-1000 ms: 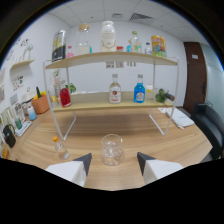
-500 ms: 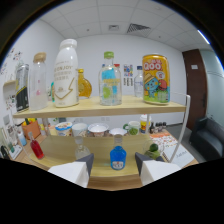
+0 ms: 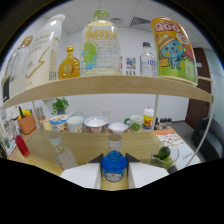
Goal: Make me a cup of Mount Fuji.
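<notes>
Gripper view: open jaws around blue bottle (image 3: pixel 114 167), wooden shelf (image 3: pixel 105 86), white-walled room.

blue bottle (image 3: pixel 114 166) upright between fingers (image 3: pixel 82 176), clear neck

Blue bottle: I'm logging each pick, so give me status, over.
Gripper open, fingers flanking blue bottle on lower shelf. Not clamped yet. Clear bottle close alongside; green-fruit glass on the other side.
</notes>
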The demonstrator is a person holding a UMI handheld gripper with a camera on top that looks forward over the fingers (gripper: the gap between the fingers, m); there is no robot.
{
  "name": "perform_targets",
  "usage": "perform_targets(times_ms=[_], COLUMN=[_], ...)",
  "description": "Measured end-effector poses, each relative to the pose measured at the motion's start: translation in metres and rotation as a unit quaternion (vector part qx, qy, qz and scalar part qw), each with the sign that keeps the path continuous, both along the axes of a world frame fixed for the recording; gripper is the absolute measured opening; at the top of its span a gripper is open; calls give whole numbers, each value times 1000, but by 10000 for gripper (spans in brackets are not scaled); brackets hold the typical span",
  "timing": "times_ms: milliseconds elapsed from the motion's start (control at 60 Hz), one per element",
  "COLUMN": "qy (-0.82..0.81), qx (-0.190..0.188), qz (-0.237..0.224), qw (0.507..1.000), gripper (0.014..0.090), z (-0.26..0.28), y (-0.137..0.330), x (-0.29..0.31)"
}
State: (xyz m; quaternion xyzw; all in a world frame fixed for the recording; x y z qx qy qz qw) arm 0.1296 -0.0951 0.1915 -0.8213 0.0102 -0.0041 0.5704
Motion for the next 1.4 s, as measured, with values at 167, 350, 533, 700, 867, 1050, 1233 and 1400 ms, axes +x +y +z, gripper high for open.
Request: perform_targets(times_ms=[167, 350, 533, 700, 867, 1050, 1233, 1400], qy=[-7, -10, -6, -135, -347, -567, -719, -798], qx=[14, 17, -28, -62, -75, -69, -67, -77], qz=[6, 1, 1, 32, 75, 149, 194, 209], qw=[1000, 1000, 1000, 988, 932, 807, 664, 560], gripper=[363, 361, 362, 360, 360, 359, 361, 361], z=[18, 23, -37, -79, -83, -81, -76, -76], y=[-17, -62, -112, -125, -117, -106, -97, -92], x=[-2, -2, -15, -18, -11, -19, -21, -22])
